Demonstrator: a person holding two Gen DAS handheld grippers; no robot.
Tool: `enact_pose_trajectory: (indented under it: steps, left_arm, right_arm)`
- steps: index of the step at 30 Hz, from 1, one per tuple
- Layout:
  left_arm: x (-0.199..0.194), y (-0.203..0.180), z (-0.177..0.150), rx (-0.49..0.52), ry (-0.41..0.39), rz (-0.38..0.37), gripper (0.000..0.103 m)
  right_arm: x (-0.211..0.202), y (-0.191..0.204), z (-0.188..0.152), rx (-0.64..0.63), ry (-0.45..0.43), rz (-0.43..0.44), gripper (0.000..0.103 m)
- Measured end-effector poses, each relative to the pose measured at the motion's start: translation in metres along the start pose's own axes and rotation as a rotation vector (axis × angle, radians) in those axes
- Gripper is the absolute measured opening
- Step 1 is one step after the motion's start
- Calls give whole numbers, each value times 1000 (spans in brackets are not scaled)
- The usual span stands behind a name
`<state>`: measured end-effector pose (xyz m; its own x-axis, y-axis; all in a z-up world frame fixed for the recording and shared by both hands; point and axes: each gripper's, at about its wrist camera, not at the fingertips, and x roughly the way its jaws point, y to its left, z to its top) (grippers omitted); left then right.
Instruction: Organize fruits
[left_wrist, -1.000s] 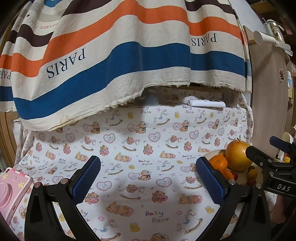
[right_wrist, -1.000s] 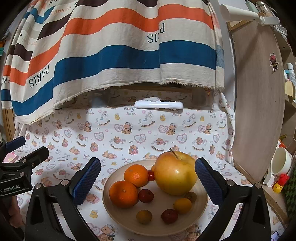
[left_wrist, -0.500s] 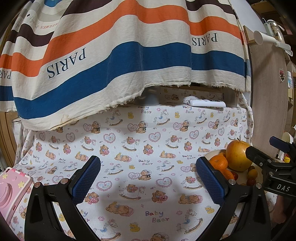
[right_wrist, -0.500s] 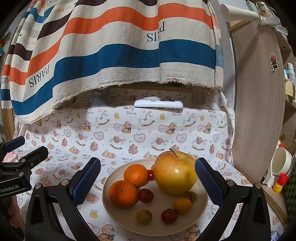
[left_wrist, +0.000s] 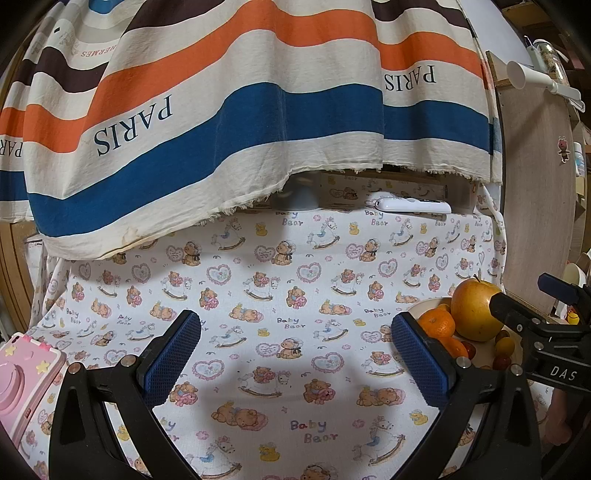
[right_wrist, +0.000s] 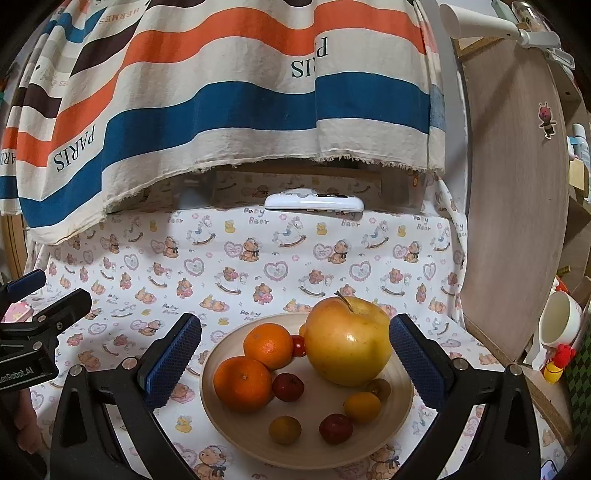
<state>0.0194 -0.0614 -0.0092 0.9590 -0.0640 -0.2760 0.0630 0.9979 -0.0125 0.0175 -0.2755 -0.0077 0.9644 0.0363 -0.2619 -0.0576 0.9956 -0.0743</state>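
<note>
My right hand-held gripper (right_wrist: 293, 363) is spread wide and holds nothing; low in the right wrist frame, between its blue pads, lies the plate (right_wrist: 400, 402) with the fruits. At the lower centre are small round fruits, one red (right_wrist: 335, 428) and one yellow (right_wrist: 362, 407), then two oranges (right_wrist: 243, 384) touching each other at centre left, and behind them the big apple (right_wrist: 347, 341). My left hand-held gripper (left_wrist: 295, 354) is also spread and empty, over the bare bear-print cloth (left_wrist: 258, 280); the plate is at the right edge of its frame. Farther up, a white remote (right_wrist: 314, 202) lies under the hanging striped cloth (right_wrist: 221, 110). I think the small fruits can roll away if a pad pushes them, and the smooth apple may slip from the pads.
</note>
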Motion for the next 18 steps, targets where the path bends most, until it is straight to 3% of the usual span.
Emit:
enact_pose_trajectory:
  steps: [18]
  left_arm:
    - [1,0,0,0,0,-1,103]
  right_arm:
    - [1,1,1,-1,3,0,103]
